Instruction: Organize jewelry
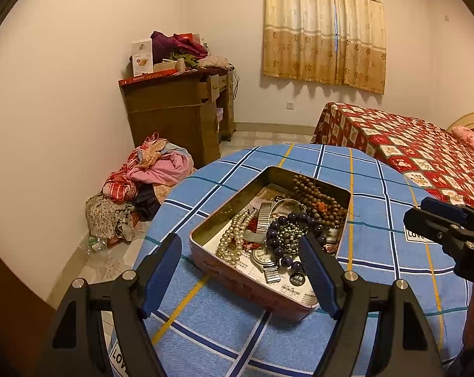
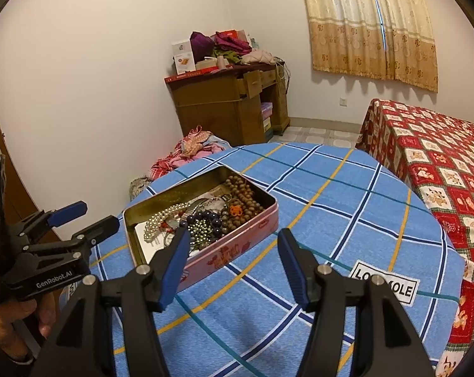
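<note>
One tabletop (image 1: 378, 251), blue plaid cloth. One open tin (image 1: 252, 286) near its centre, jewelry heaped inside: brown bead strand (image 1: 318, 198), purple bead strand (image 1: 287, 220), pearl strand (image 1: 234, 238), two watches. Your left gripper (image 1: 241, 275) wide, empty, hovering at tin. Your right gripper (image 2: 234, 265) apart, empty, beside tin.

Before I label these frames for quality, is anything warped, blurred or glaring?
Left wrist view: fisheye bends the table edge, dark corners, tin sharp. Right wrist view: same bending, warm dim light, bright streak through the curtain, no blur.
</note>
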